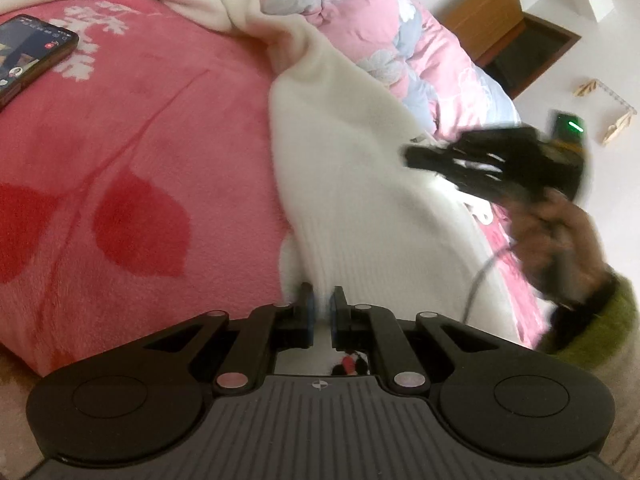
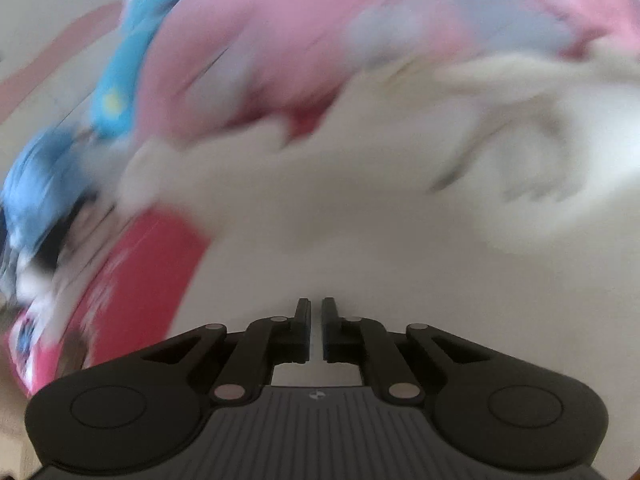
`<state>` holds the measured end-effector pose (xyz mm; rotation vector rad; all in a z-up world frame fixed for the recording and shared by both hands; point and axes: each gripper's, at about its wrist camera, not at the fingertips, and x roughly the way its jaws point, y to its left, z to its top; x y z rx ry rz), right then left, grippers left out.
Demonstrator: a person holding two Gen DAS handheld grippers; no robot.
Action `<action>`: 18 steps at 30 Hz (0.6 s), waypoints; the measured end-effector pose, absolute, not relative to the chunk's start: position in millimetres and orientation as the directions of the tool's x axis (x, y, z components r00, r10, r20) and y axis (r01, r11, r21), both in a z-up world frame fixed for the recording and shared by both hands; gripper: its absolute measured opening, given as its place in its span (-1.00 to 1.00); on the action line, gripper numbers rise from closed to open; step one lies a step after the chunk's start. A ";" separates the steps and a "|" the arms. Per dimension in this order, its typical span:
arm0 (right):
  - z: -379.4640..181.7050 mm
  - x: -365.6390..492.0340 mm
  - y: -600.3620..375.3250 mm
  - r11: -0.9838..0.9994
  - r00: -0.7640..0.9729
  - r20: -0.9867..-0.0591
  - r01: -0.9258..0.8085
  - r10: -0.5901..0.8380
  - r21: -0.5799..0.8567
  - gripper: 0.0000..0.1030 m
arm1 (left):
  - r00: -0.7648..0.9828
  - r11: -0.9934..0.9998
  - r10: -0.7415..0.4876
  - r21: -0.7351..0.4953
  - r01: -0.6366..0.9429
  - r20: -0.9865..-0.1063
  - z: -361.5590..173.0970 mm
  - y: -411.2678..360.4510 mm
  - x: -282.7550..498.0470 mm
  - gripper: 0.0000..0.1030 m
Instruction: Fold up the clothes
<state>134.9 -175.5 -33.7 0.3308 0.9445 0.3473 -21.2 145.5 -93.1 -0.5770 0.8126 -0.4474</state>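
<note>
Bed's pink blanket (image 1: pixel 140 168) carries white sweater (image 1: pixel 360 184); my left tongs (image 1: pixel 322 304) and right tongs (image 2: pixel 316 312) both pinch it mid-fold, next lay flat.

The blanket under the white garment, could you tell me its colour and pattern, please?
Pink blanket with darker red leaf shapes and a white floral print, clearest in the left wrist view.

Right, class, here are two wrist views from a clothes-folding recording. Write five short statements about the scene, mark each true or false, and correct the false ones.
1. The left gripper is closed on the hem of the white garment. True.
2. A phone lies on the pink blanket. True.
3. The phone's screen is dark. False: it is lit.
4. The garment is neatly folded. False: it lies stretched and rumpled across the bed.
5. The right wrist view is sharp. False: it is motion-blurred.
</note>
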 end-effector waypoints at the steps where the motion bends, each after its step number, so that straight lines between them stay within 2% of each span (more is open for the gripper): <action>1: -30.4 127.9 -182.6 0.889 0.525 -0.726 -0.155 0.444 0.432 -0.87 | 0.609 0.757 -0.577 -0.636 0.150 -0.544 -93.2 146.0 -20.6 -0.86; 4: -28.5 90.8 -200.4 0.859 0.407 -0.757 -0.228 0.511 0.457 -0.85 | 0.602 0.752 -0.583 -0.643 0.145 -0.546 -93.3 147.3 -18.8 -0.86; 7: -50.9 89.4 -219.2 0.890 0.360 -0.814 -0.189 0.457 0.416 -0.90 | 0.597 0.756 -0.579 -0.640 0.137 -0.555 -92.0 146.9 -18.3 -0.86; 9: -64.5 107.2 -242.9 0.888 0.386 -0.805 -0.107 0.451 0.447 -1.00 | 0.597 0.765 -0.570 -0.630 0.134 -0.565 -90.1 145.4 -18.5 -0.86; 13: -65.8 137.8 -291.4 0.847 0.512 -0.748 0.070 0.423 0.527 -1.00 | 0.591 0.779 -0.559 -0.612 0.135 -0.582 -86.1 143.6 -17.3 -0.86; 15: -53.9 126.6 -295.5 0.863 0.526 -0.747 0.046 0.407 0.503 -0.97 | 0.586 0.776 -0.564 -0.616 0.136 -0.582 -86.3 144.9 -16.5 -0.86; 18: -42.1 93.1 -289.8 0.859 0.439 -0.751 -0.106 0.493 0.501 -0.91 | 0.578 0.767 -0.573 -0.628 0.130 -0.581 -86.9 146.5 -14.9 -0.86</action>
